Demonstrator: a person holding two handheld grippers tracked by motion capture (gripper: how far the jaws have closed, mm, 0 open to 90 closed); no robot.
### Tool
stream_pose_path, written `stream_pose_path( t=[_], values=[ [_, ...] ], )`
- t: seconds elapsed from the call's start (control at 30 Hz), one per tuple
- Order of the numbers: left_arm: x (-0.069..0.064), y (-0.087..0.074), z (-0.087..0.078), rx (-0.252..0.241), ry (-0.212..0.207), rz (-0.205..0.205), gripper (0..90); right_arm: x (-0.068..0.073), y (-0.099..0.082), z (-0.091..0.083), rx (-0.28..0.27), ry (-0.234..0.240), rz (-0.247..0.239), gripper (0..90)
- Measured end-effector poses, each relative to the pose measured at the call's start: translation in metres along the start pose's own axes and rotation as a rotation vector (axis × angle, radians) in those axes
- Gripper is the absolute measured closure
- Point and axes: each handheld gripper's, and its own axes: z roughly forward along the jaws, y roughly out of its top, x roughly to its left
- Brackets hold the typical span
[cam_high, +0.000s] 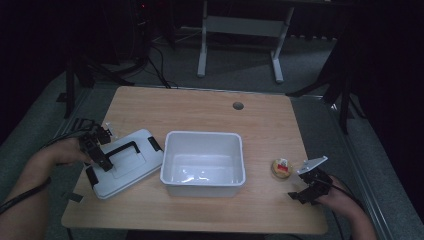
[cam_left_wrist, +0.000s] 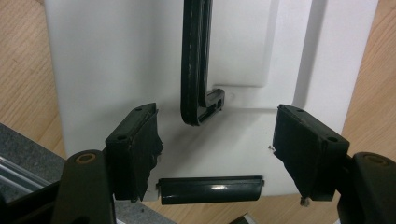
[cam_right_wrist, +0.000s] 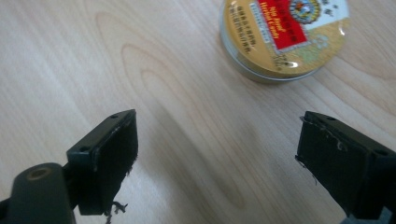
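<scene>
A white box lid (cam_high: 131, 165) with a black handle (cam_left_wrist: 196, 70) lies flat on the table's left side. My left gripper (cam_high: 104, 162) hovers over the lid's near end, open. In the left gripper view its jaws (cam_left_wrist: 217, 149) stand either side of the handle's end and a black latch (cam_left_wrist: 210, 189), touching neither. An open white bin (cam_high: 202, 162) sits mid-table. To its right lies a round gold tin (cam_high: 281, 168) with a red label. My right gripper (cam_high: 298, 186) is open just in front of that tin (cam_right_wrist: 285, 37), over bare wood (cam_right_wrist: 217, 158).
The wooden table (cam_high: 210, 112) has a round cable hole (cam_high: 238, 105) near its far edge. The person's forearms come in at the bottom left and bottom right. Beyond the table stand a desk frame (cam_high: 240, 45) and dark stand legs on the floor.
</scene>
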Motion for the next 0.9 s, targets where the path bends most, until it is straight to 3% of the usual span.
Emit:
stream_pose_path(
  t=[0.07,0.1,0.13,0.2,0.33,0.37,0.4,0.43,0.53,0.67,0.9],
  values=[
    [0.0,0.0,0.0,0.001,-0.001,0.002,31.0,0.0,0.003,-0.001,0.022,0.004,-0.01,12.1],
    [0.0,-0.001,0.0,0.008,0.001,0.0,31.0,0.001,0.009,-0.002,0.066,-0.003,-0.046,12.1],
    [0.0,-0.001,0.0,0.008,0.001,0.0,31.0,0.001,0.009,-0.002,0.066,-0.003,-0.046,12.1],
    [0.0,-0.001,0.001,0.014,0.001,0.002,31.0,0.002,0.017,-0.004,0.134,0.002,-0.086,12.1],
    [-0.001,-0.002,-0.002,0.013,-0.002,0.002,31.0,0.002,0.025,-0.008,0.218,-0.002,-0.136,12.1],
    [-0.001,-0.002,-0.002,0.013,-0.002,0.002,31.0,0.002,0.025,-0.008,0.218,-0.002,-0.136,12.1],
    [-0.001,-0.002,-0.003,0.013,0.0,-0.001,31.0,0.002,0.029,-0.009,0.26,0.006,-0.137,11.7],
    [-0.001,-0.002,-0.003,0.013,0.0,-0.001,31.1,0.002,0.029,-0.009,0.26,0.006,-0.137,11.7],
    [0.0,-0.002,-0.003,0.017,0.001,-0.001,31.0,0.003,0.036,-0.008,0.331,0.011,-0.158,11.8],
    [0.0,-0.003,-0.003,0.02,0.001,-0.004,31.0,0.001,0.044,-0.007,0.327,-0.006,-0.197,12.9],
    [0.0,-0.003,-0.003,0.021,-0.002,-0.004,31.1,-0.013,0.057,-0.003,0.296,-0.005,-0.196,14.2]
  ],
)
